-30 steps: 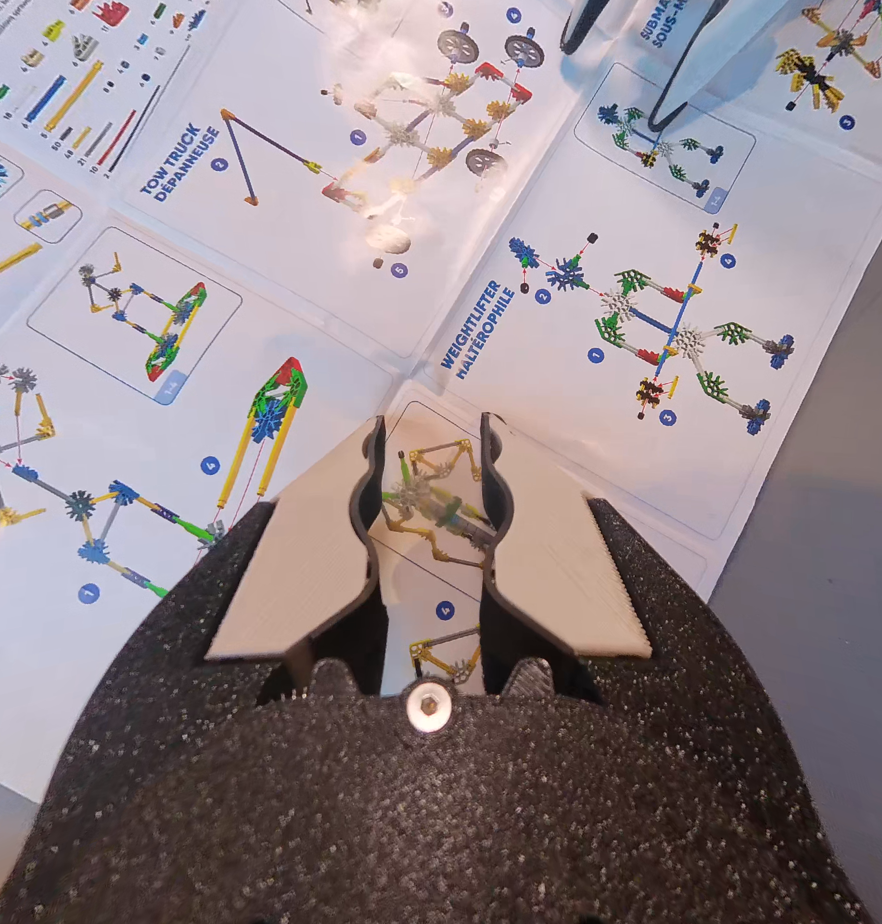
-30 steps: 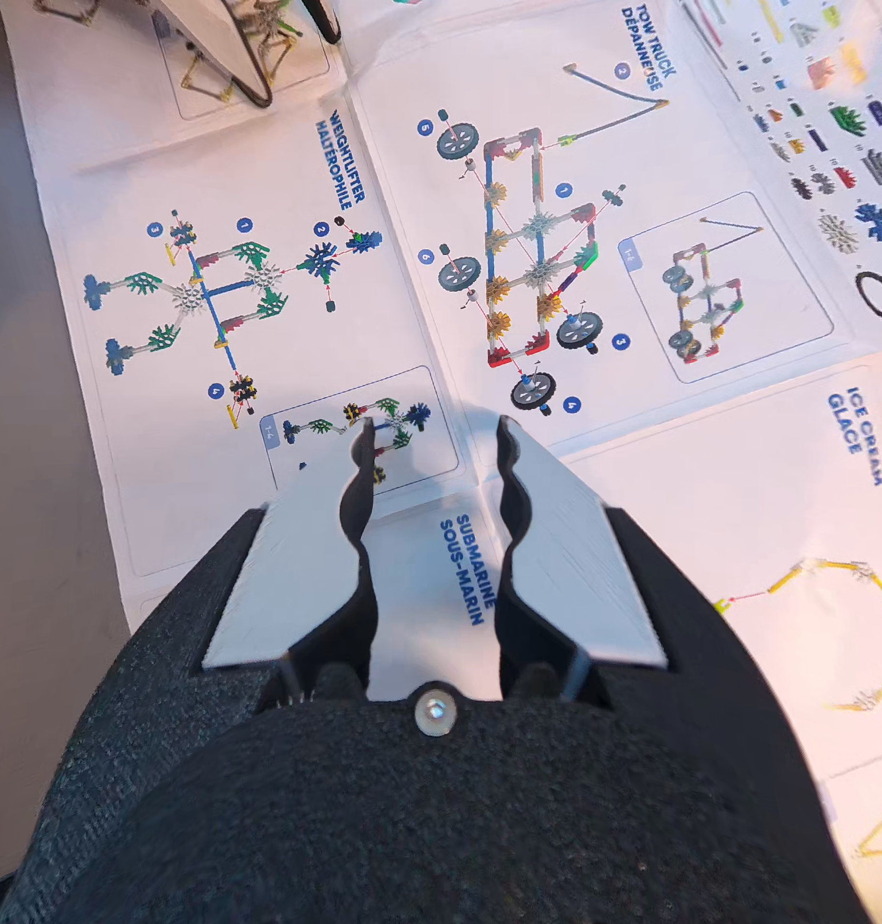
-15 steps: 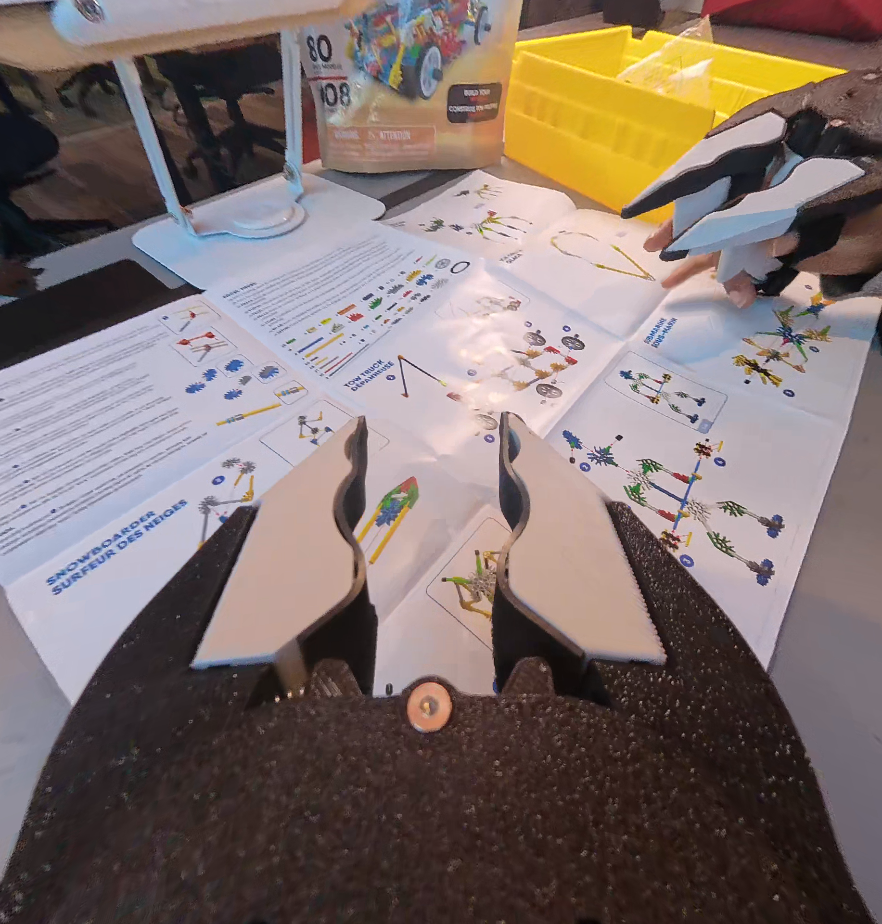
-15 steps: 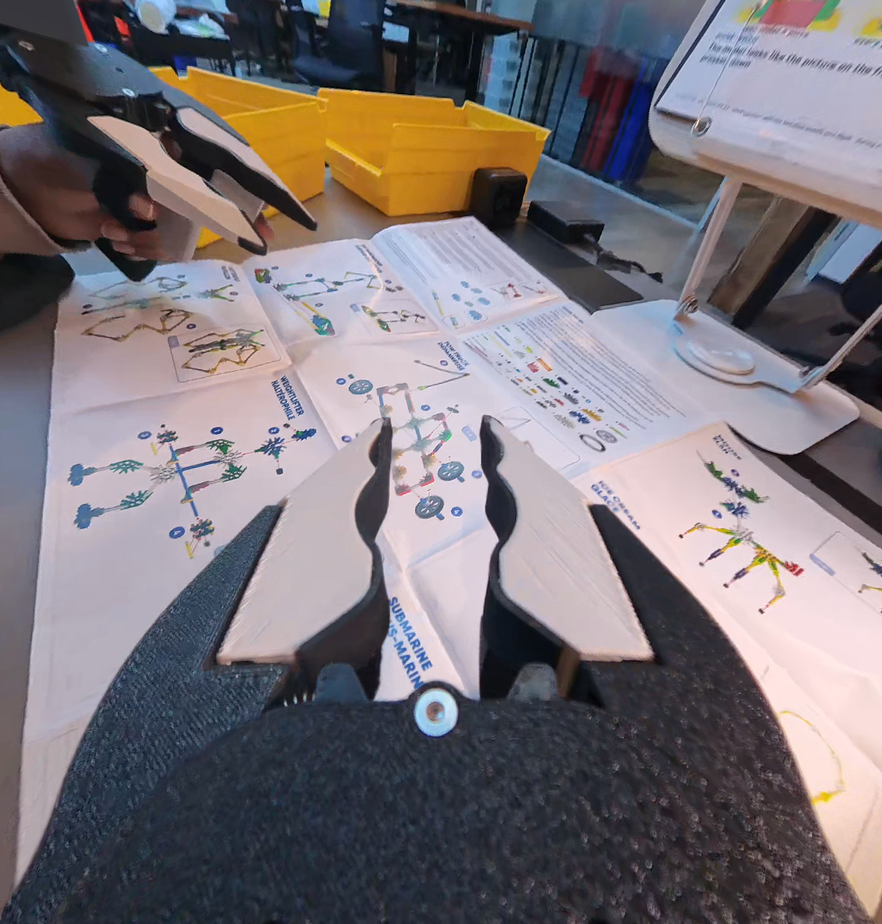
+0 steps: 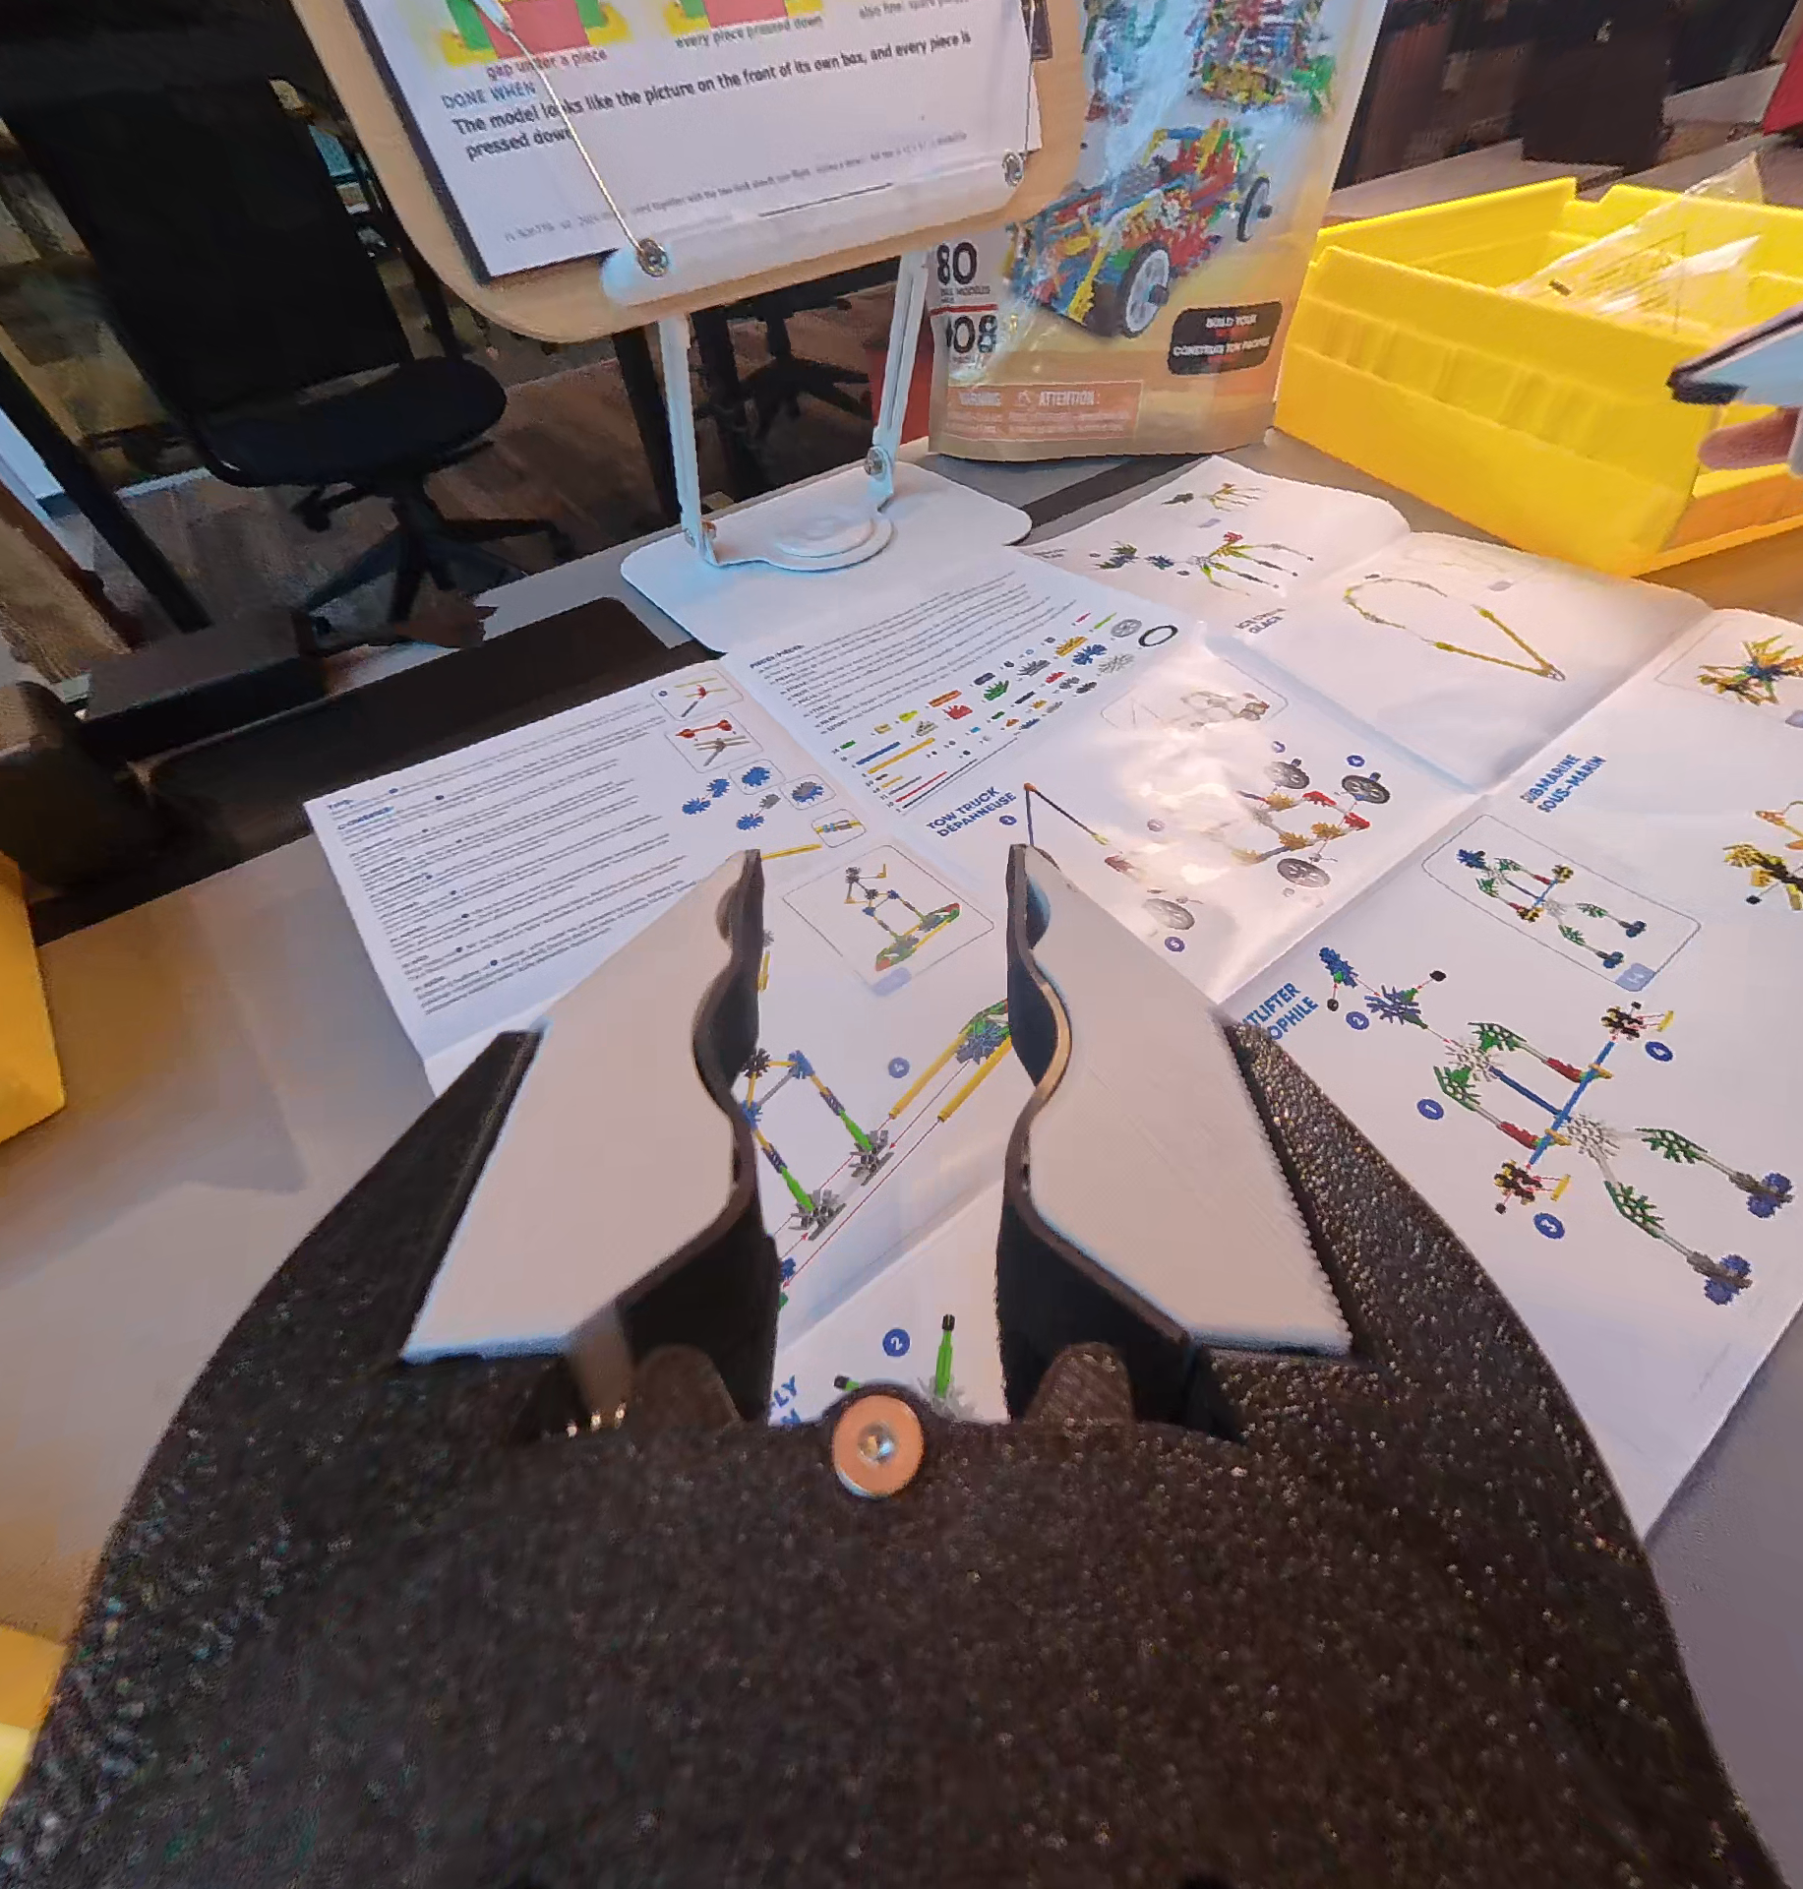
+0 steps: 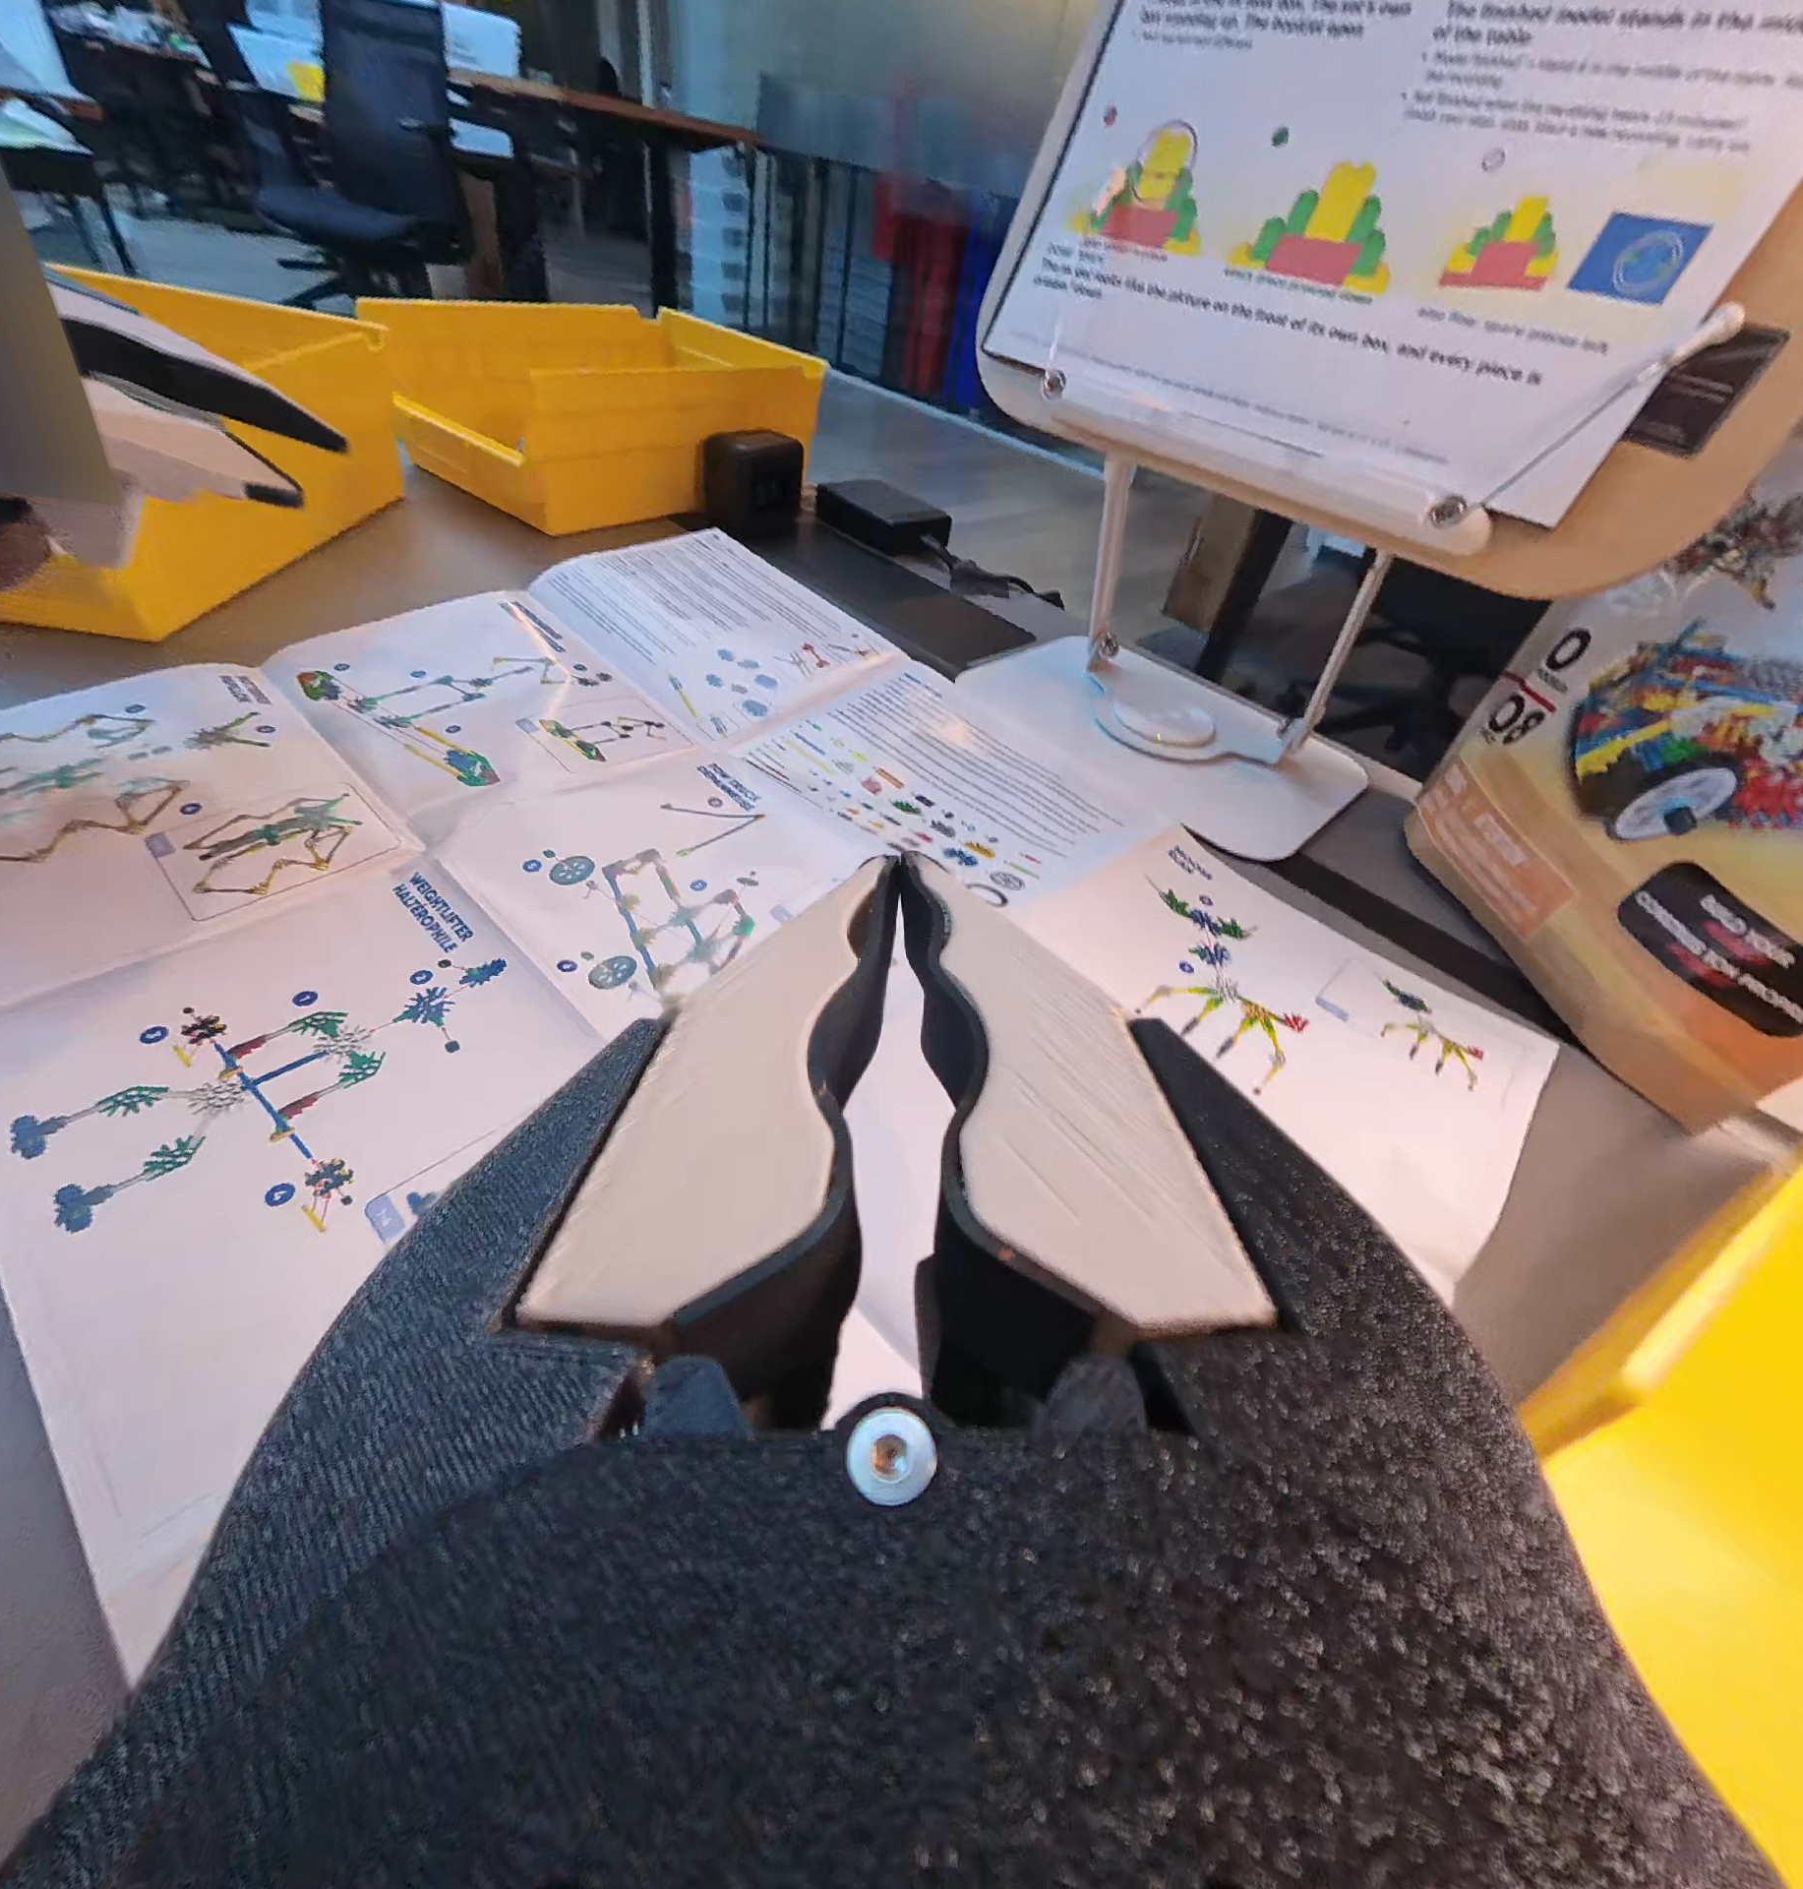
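We see the left hand-held gripper (image 5: 885, 869) as a broad black body with a grainy, speckled surface (almost like coarse foam). From it run two pale grey fingers (image 5: 611, 1145) with wavy black inner edges, and a round silver screw (image 5: 879, 1449) sits at the body's front edge, between the finger roots. The right hand-held gripper (image 6: 899, 869) has the same build: textured black shell, light grey fingers (image 6: 1081, 1135) edged in black, one bright screw (image 6: 889, 1454) at the centre.
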`<act>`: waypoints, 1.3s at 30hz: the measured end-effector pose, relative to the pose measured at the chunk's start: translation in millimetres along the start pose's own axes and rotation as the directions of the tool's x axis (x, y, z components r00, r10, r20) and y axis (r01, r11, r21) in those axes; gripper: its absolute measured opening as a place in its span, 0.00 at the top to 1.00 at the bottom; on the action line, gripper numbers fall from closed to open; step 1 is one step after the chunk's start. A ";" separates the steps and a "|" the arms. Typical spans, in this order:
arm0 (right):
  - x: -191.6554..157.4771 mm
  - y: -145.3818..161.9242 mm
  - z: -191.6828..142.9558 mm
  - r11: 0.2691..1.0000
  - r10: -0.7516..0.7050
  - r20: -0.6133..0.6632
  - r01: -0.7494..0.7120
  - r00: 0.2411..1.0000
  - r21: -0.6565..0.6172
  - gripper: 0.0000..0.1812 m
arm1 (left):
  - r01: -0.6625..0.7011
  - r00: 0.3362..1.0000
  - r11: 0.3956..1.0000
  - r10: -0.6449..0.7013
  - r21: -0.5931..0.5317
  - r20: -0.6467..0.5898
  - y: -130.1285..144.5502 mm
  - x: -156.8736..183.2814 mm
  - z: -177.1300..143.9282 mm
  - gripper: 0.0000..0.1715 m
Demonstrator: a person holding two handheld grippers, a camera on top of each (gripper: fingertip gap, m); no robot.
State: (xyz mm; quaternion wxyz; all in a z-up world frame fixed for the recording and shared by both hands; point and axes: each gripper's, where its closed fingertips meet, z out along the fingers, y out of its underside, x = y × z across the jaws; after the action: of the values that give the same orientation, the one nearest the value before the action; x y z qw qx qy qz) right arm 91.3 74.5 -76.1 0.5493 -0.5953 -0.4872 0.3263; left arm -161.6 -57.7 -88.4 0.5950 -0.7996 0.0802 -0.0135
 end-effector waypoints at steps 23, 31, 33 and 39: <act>17.1 55.9 -11.9 0.991 0.109 -0.168 -0.120 0.980 -0.058 0.64 | 0.101 0.982 0.993 -0.089 -0.063 0.165 56.1 -33.8 -2.1 0.70; 21.5 53.5 -13.4 0.992 0.114 -0.193 -0.123 0.975 -0.034 0.66 | 0.118 0.975 0.991 -0.105 -0.058 0.197 53.0 -41.3 1.5 0.71; 21.9 52.7 -13.2 0.992 0.112 -0.197 -0.120 0.974 -0.030 0.67 | 0.110 0.973 0.993 -0.098 -0.047 0.209 45.3 -46.1 4.7 0.71; 24.1 50.6 -14.3 0.992 0.119 -0.207 -0.125 0.971 -0.014 0.68 | 0.058 0.970 0.998 -0.060 0.019 0.236 4.7 -64.1 26.6 0.71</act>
State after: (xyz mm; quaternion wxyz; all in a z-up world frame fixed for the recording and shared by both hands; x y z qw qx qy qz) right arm 123.3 96.3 -119.1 0.5676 -0.6618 -0.3947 0.2898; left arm -222.3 -24.6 -96.0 0.6043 -0.7940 -0.0150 0.0637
